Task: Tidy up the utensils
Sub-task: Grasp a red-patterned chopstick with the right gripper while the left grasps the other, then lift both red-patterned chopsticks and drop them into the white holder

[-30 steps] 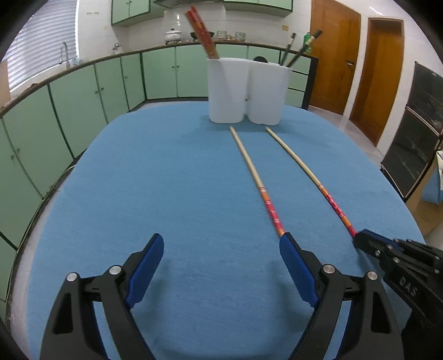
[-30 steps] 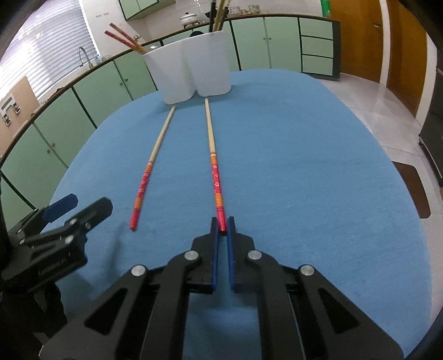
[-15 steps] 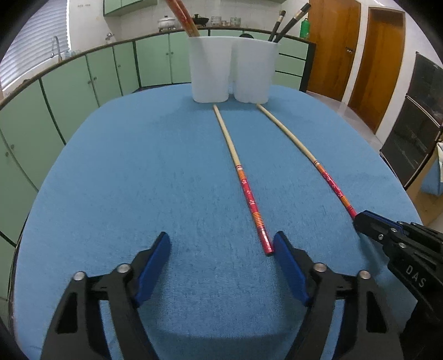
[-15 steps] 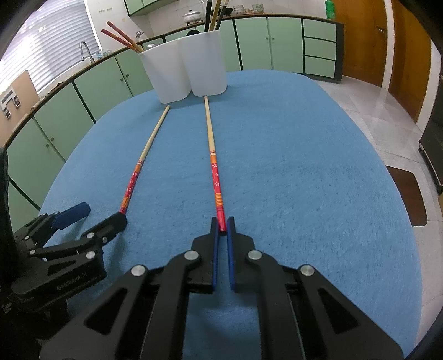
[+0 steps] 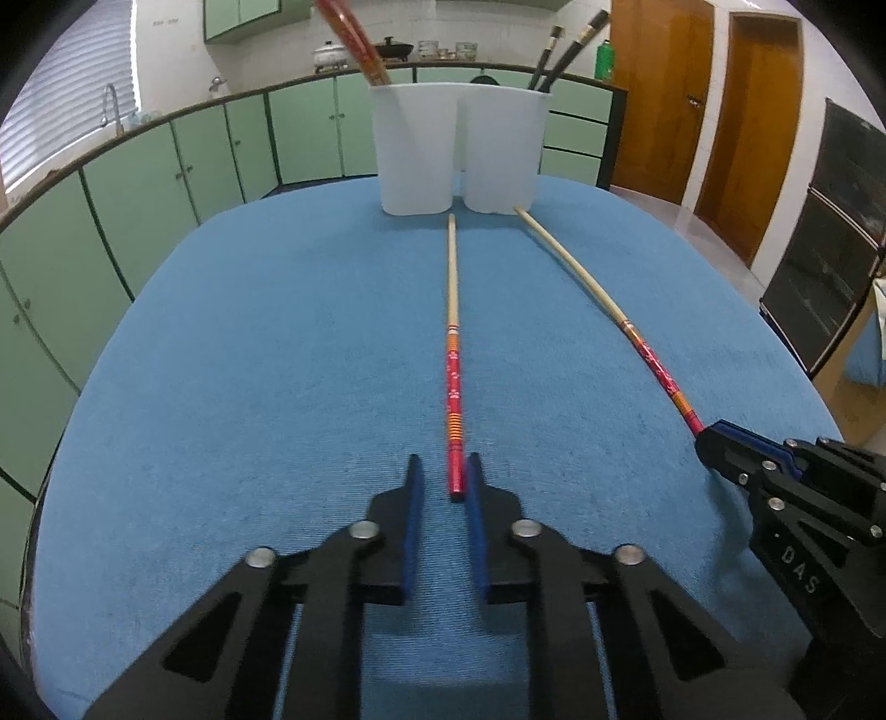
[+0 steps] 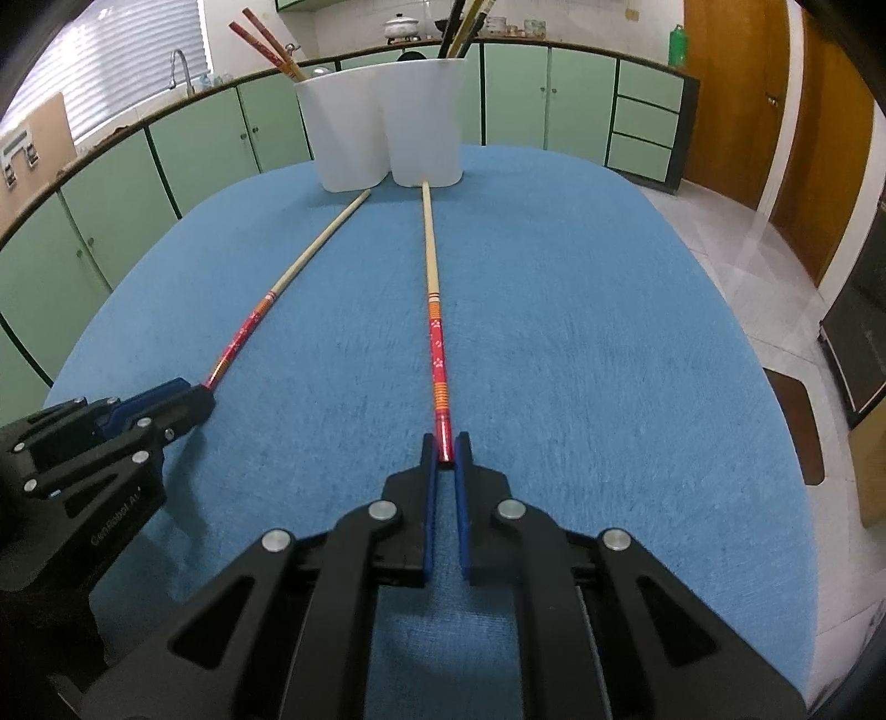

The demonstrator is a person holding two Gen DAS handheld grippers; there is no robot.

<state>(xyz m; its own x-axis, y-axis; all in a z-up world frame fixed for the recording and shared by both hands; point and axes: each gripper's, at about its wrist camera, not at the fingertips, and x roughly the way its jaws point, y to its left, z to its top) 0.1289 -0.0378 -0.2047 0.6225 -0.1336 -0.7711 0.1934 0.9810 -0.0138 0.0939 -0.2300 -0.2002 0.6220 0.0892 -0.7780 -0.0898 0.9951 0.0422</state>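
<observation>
At the far edge of the blue-covered bench (image 5: pixel 232 387) stands a white plastic twin-cup holder (image 5: pixel 459 149): its left cup holds red chopsticks (image 5: pixel 354 41), its right cup dark ones (image 5: pixel 570 44). Two long bamboo chopsticks with red patterned ends lie side by side before it. My left fingers (image 5: pixel 443 482), angled down, are closing around the red end of the left chopstick (image 5: pixel 454 354), a gap showing on one side. My right fingers (image 6: pixel 446 448), tilted likewise, pinch the right chopstick (image 6: pixel 434 310) at its red tip.
</observation>
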